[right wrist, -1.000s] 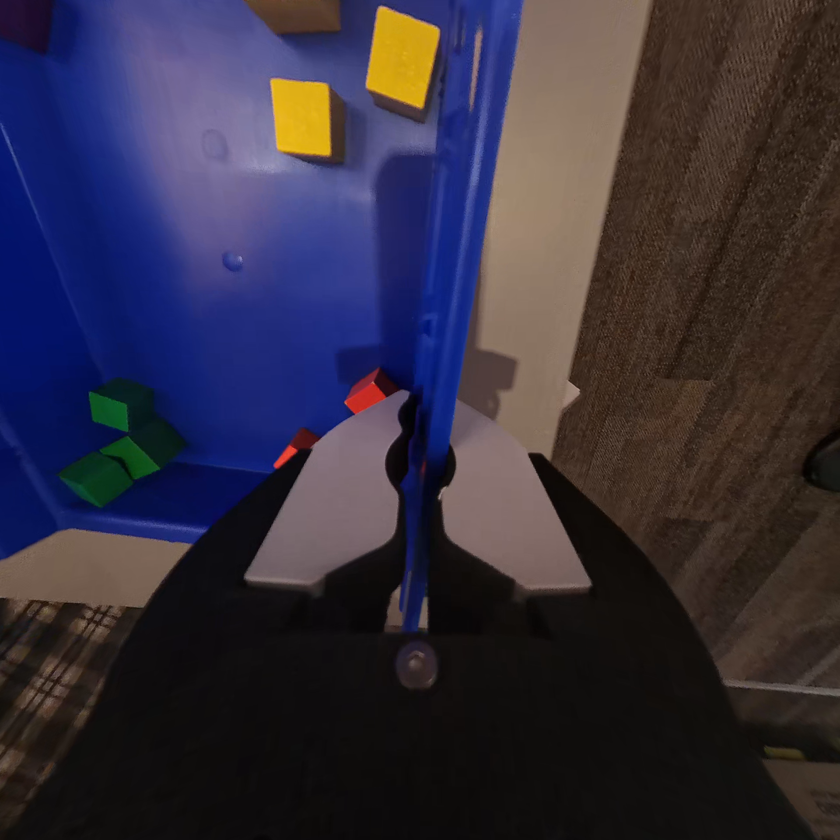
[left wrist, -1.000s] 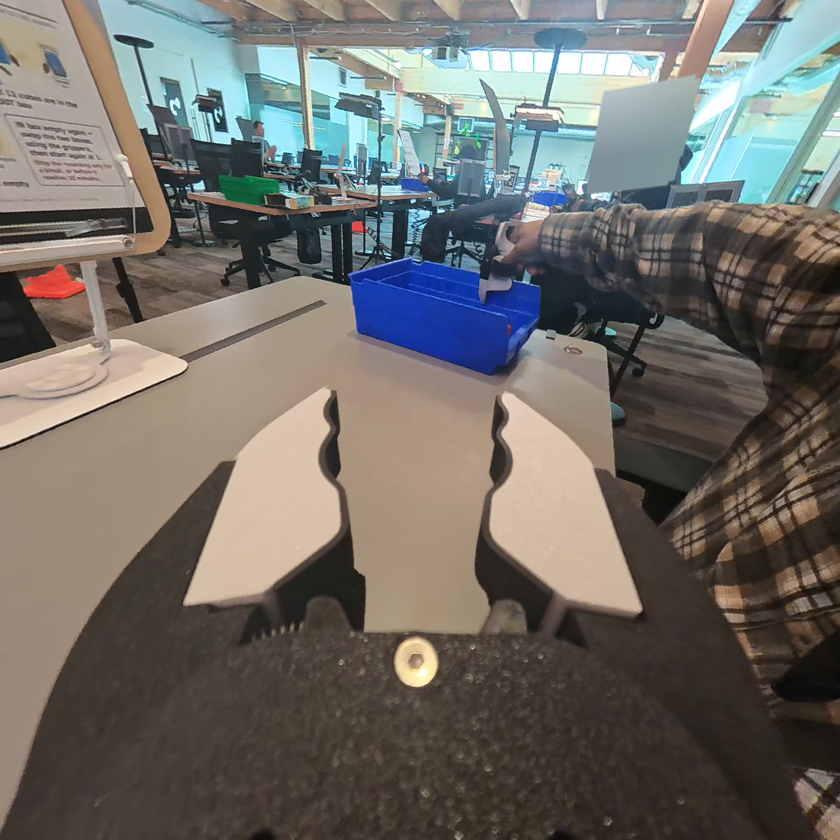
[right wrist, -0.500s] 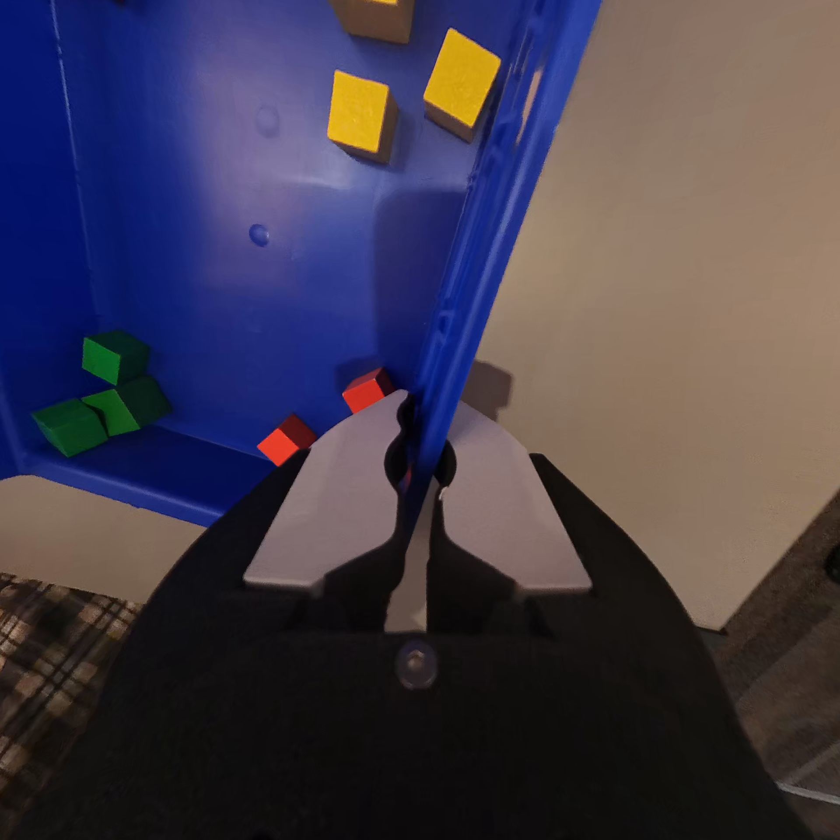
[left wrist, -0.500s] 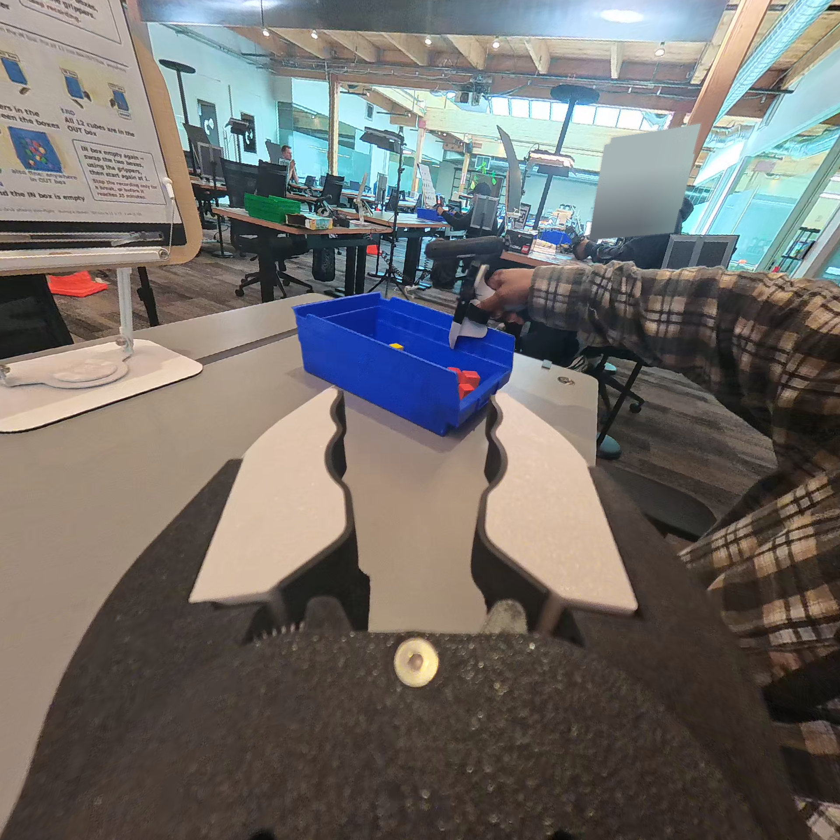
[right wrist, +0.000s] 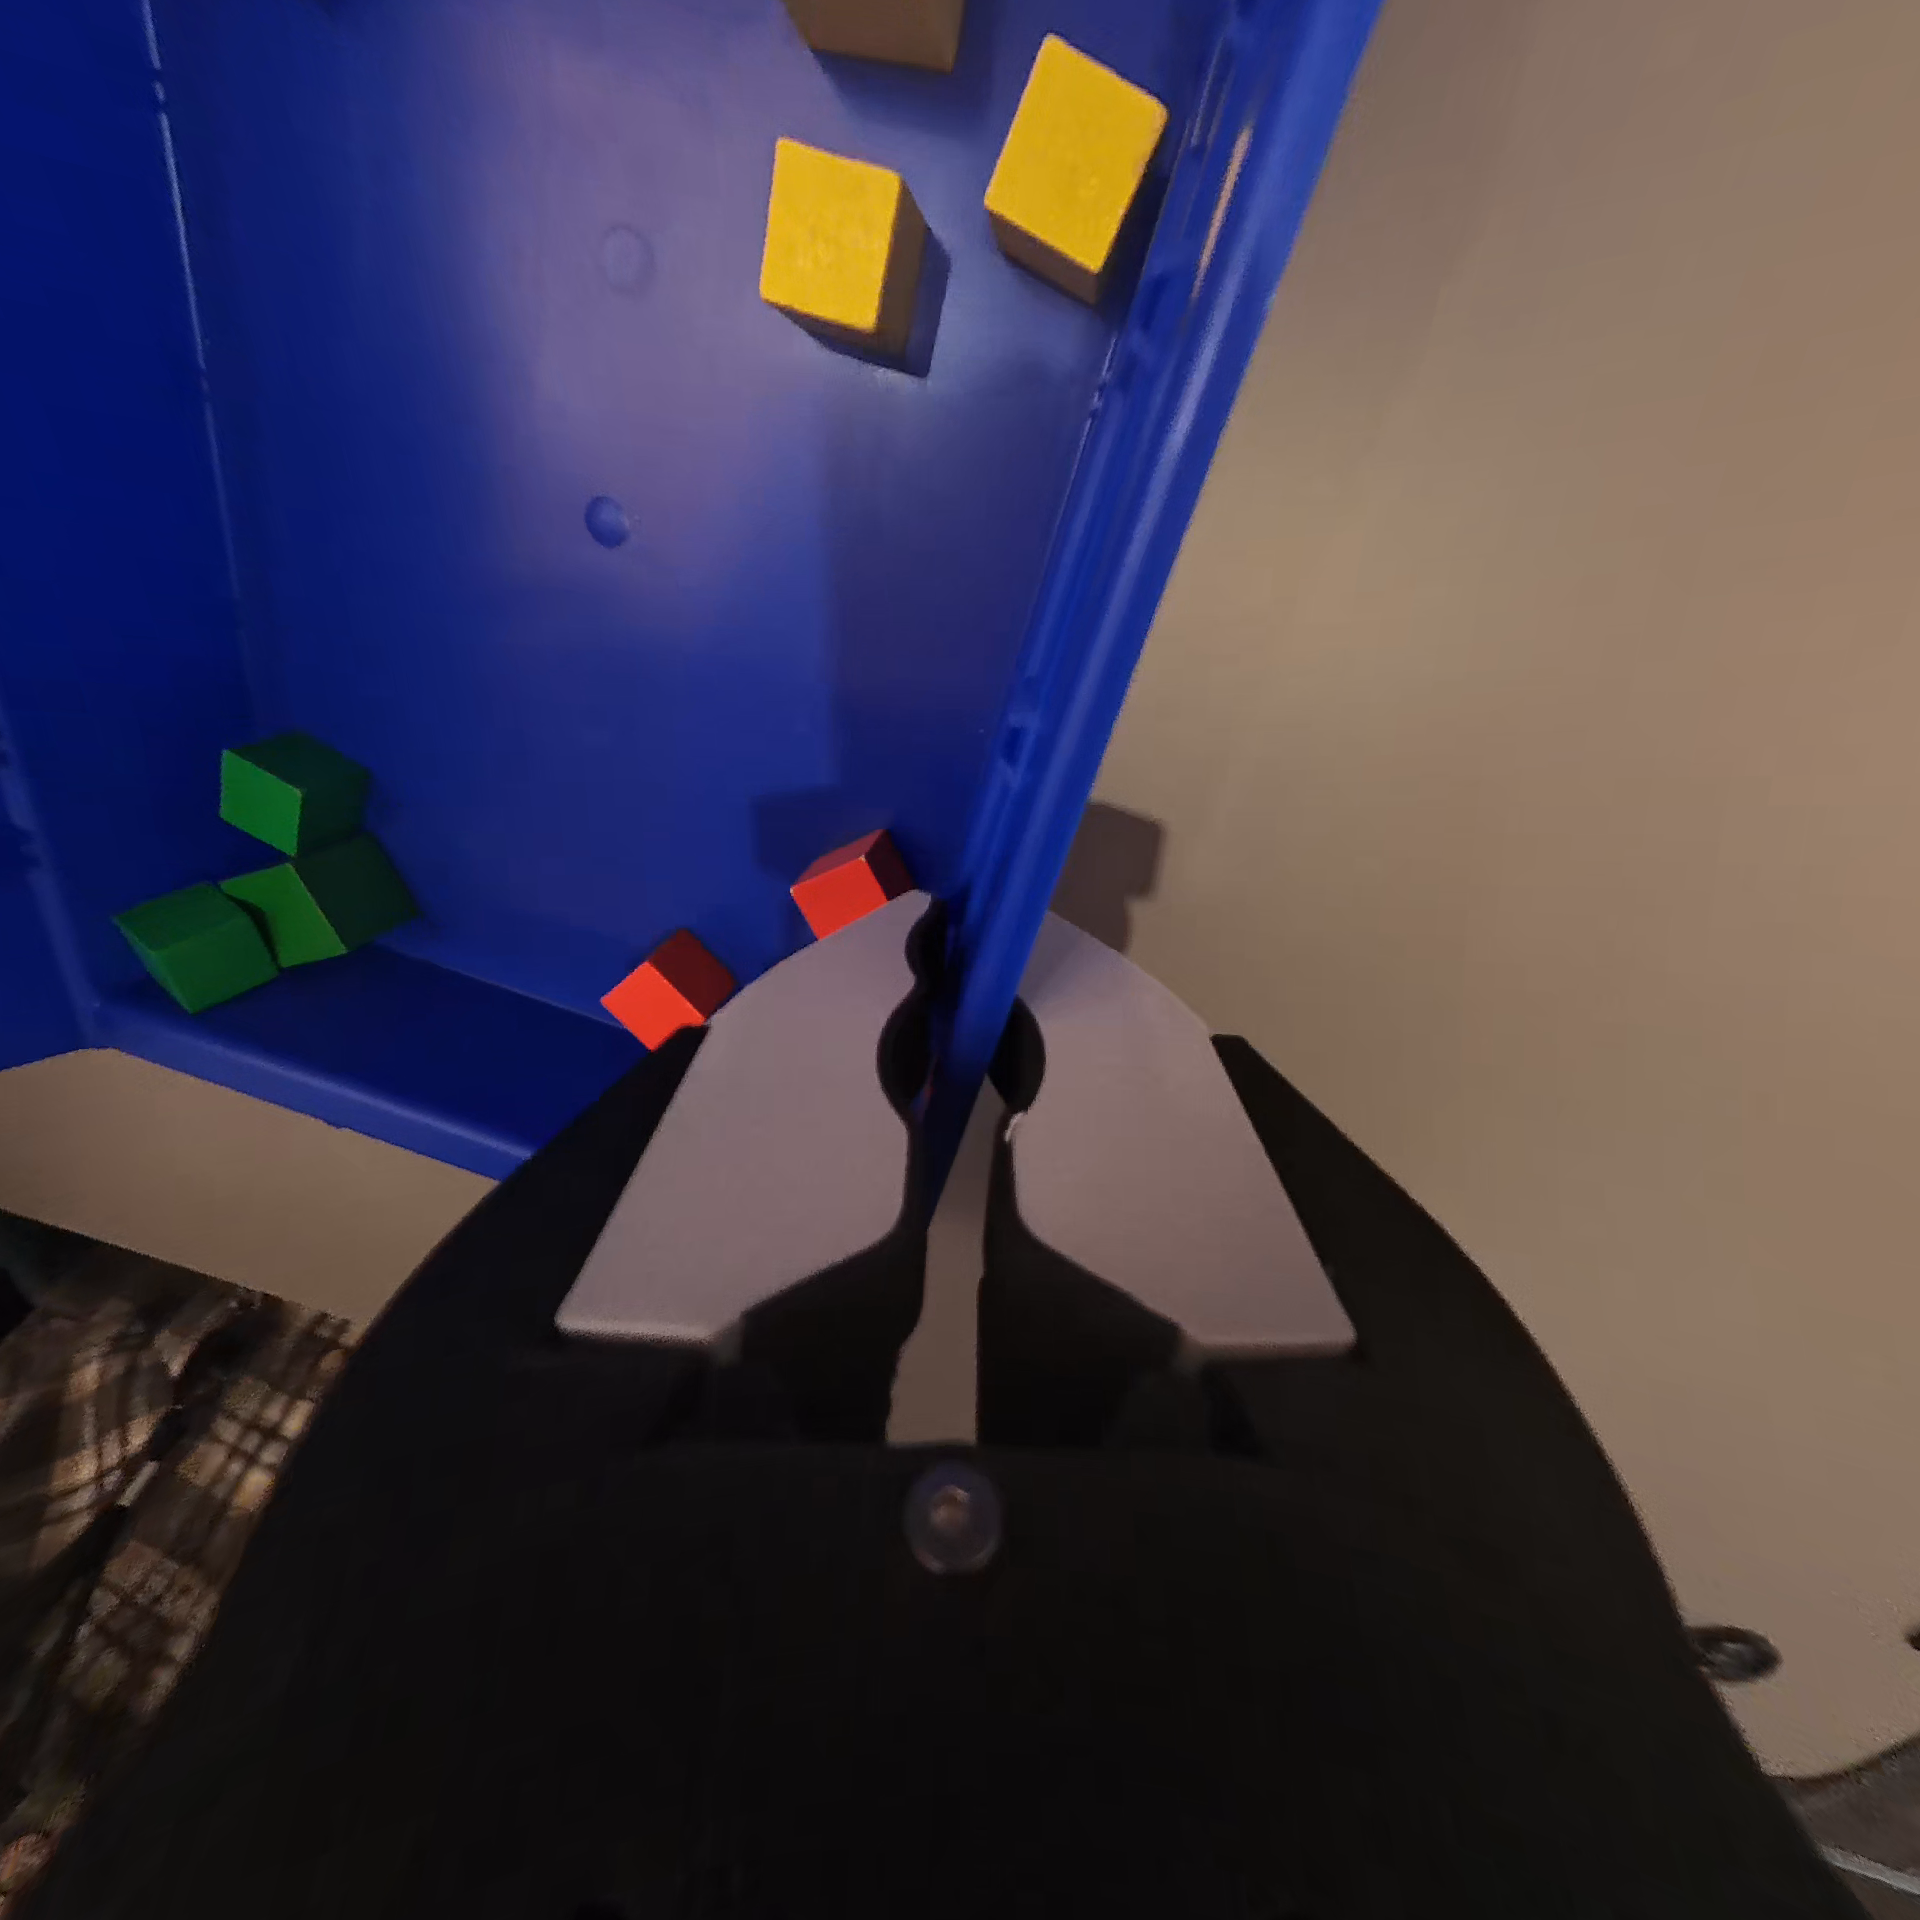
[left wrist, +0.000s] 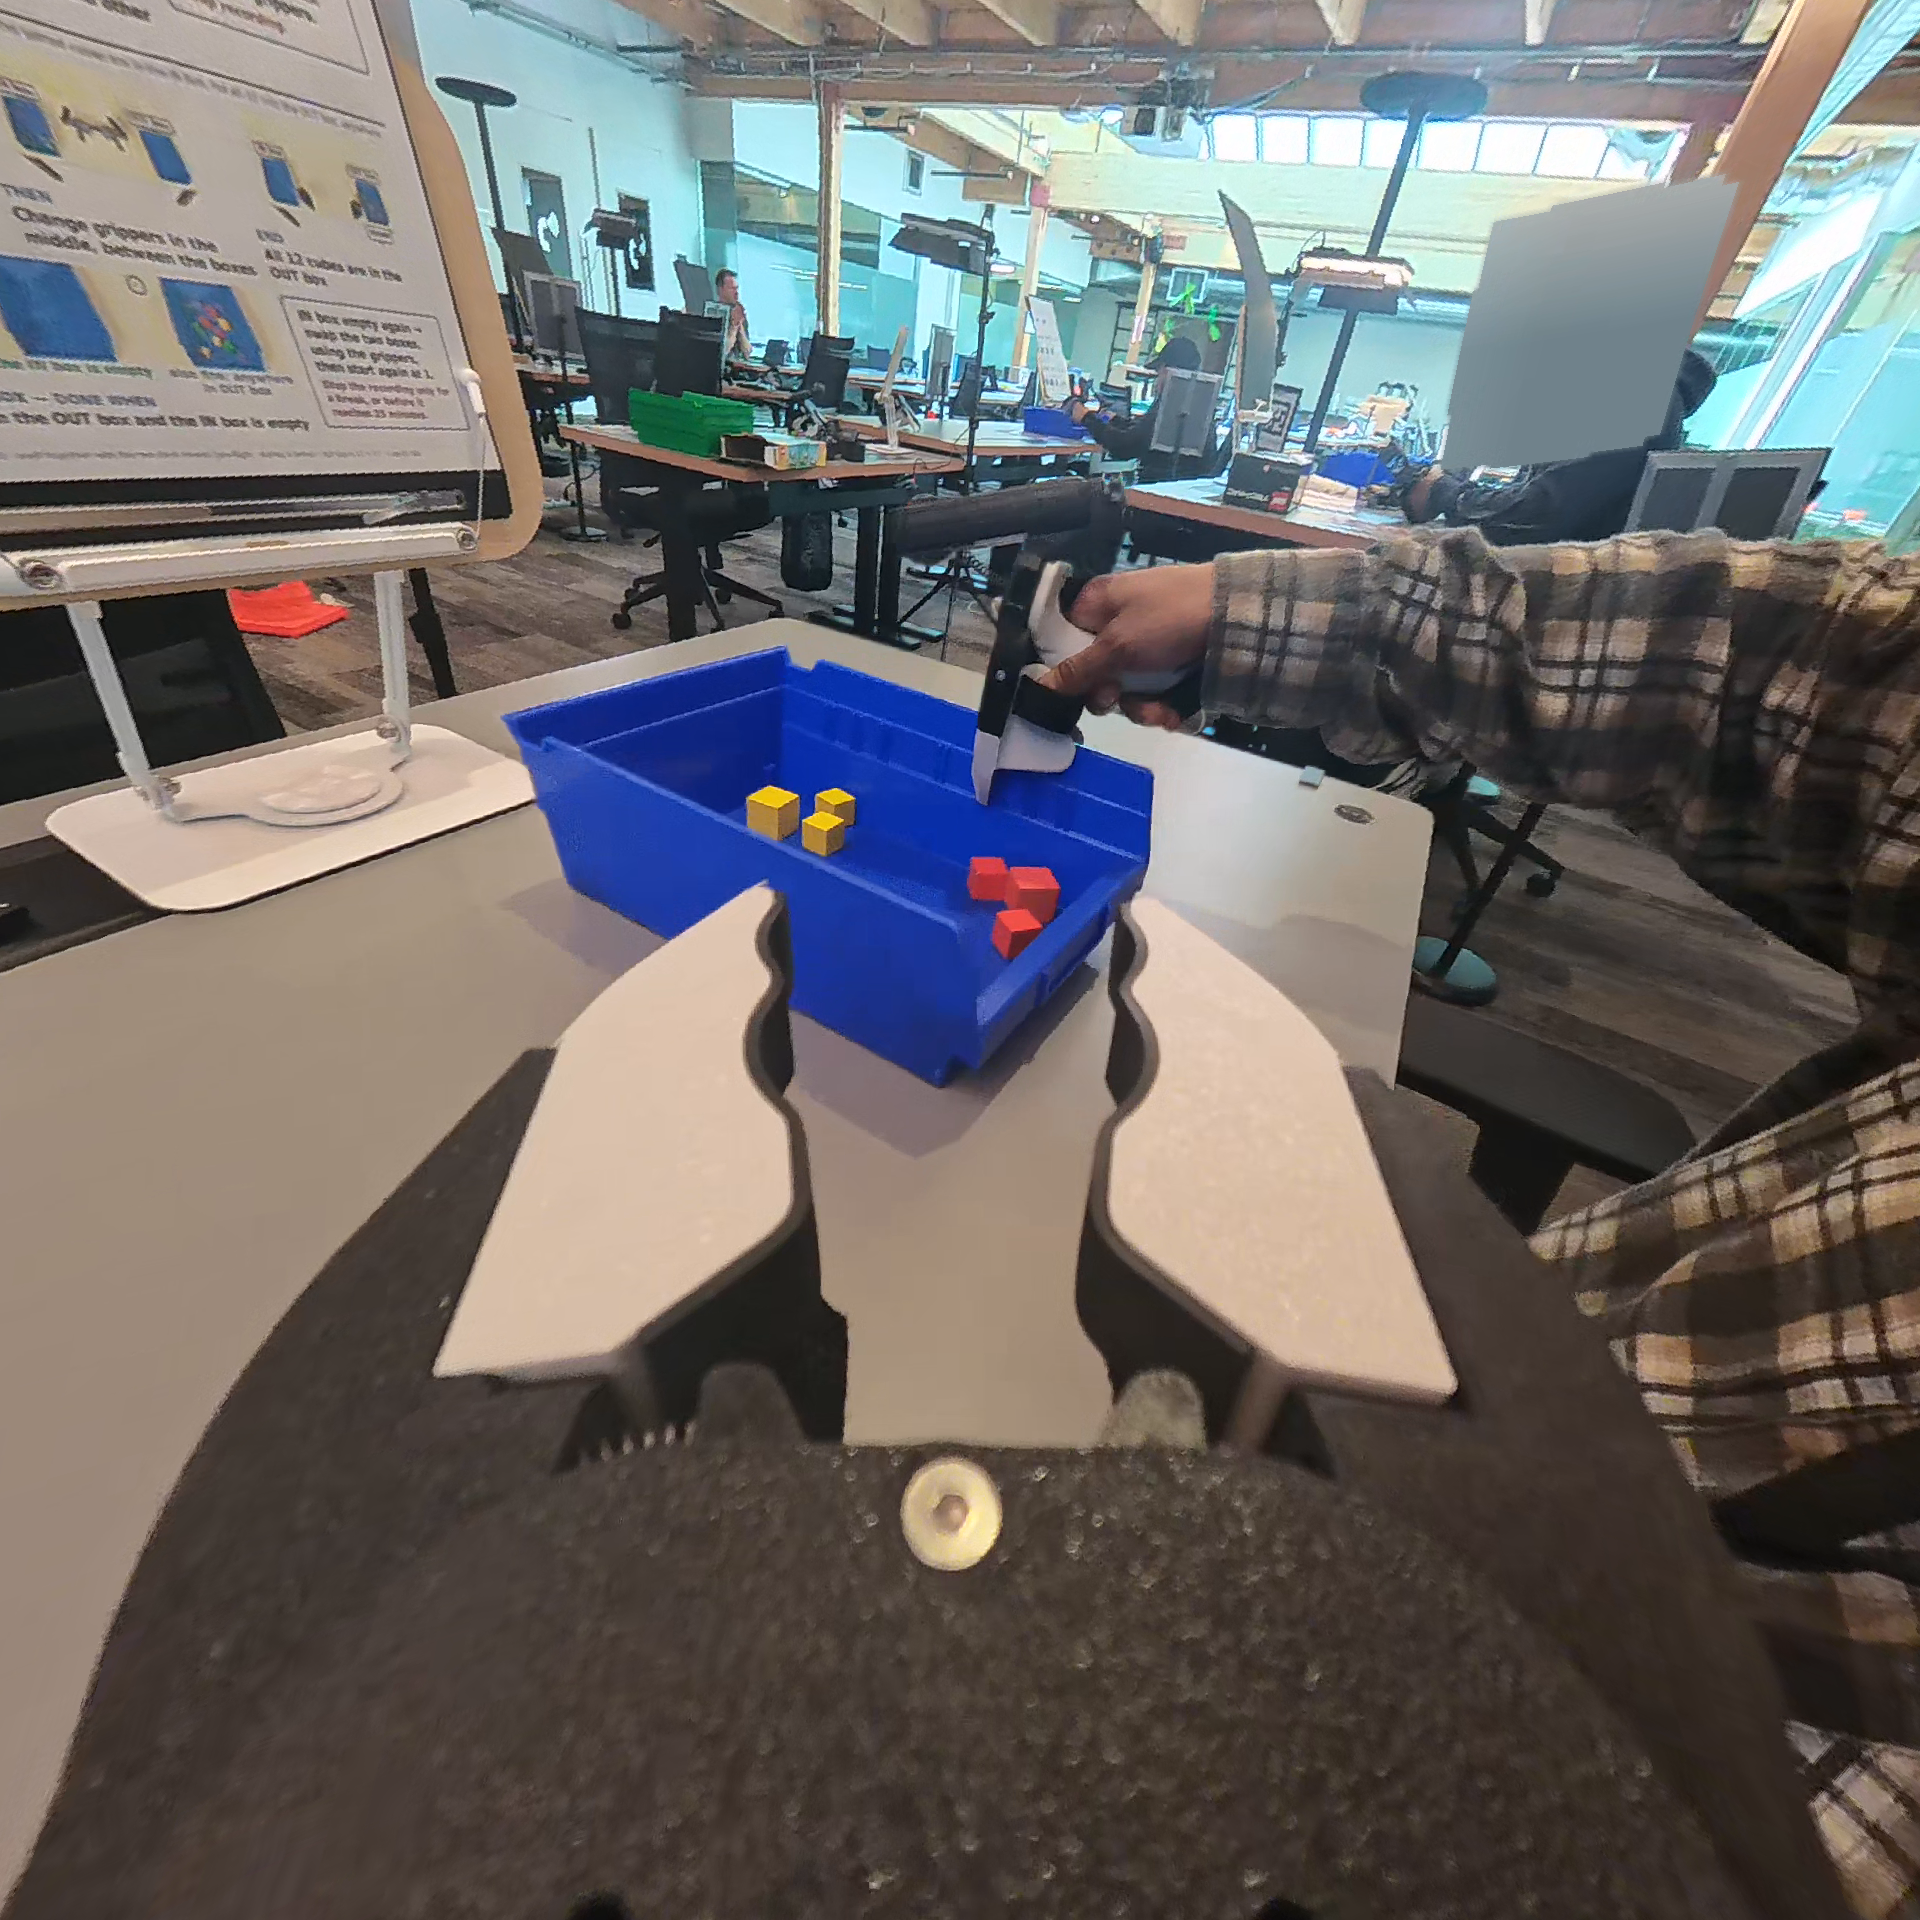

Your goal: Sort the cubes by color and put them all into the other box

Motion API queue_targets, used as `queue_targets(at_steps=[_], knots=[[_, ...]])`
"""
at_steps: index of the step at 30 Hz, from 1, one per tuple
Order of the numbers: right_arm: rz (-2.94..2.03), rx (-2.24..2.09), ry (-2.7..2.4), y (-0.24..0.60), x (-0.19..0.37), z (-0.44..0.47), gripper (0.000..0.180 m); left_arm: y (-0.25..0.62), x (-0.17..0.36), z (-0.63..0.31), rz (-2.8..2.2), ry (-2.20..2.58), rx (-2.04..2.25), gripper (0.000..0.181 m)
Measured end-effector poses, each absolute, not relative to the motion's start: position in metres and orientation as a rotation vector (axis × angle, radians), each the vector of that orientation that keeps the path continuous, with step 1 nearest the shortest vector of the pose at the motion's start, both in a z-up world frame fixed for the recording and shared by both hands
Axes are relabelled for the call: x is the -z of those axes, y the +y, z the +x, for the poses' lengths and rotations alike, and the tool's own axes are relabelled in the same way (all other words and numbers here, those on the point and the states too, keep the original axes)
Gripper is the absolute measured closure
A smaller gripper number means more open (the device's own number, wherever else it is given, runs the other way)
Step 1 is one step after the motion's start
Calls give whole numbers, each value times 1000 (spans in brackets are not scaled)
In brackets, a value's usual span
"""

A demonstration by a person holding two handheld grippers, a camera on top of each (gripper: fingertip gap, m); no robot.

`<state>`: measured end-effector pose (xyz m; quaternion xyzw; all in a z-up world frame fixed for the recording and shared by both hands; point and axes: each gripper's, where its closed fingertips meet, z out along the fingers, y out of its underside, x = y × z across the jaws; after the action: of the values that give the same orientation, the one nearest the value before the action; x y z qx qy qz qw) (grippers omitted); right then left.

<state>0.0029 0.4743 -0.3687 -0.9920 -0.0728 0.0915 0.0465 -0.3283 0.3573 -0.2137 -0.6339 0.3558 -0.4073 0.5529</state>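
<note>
Your right gripper (right wrist: 961, 997) is pinched shut on the long side wall of the blue box (right wrist: 1081, 665), one finger inside, one outside; the wall's long axis runs straight ahead from the jaws. Your left gripper (left wrist: 940, 966) hangs empty, jaws wide apart, with the box just ahead over the grey table (left wrist: 260, 1039). Inside: yellow cubes (left wrist: 800, 816) near the middle, red cubes (left wrist: 1013, 899) at the near right corner beside your grip, green cubes (right wrist: 281, 883) at the opposite corner. The document stand (left wrist: 260, 790) sits off to the left, clear of the box.
</note>
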Motion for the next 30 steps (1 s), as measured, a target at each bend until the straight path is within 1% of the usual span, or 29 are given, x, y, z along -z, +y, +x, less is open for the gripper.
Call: queue_targets(at_steps=[10, 30], knots=[[-3056, -284, -332, 488, 368, -85, 173, 353, 211, -335, -1507, 841, 922, 122], [-3069, -280, -414, 509, 367, -215, 174, 345, 217, -359, -1541, 799, 923, 123]])
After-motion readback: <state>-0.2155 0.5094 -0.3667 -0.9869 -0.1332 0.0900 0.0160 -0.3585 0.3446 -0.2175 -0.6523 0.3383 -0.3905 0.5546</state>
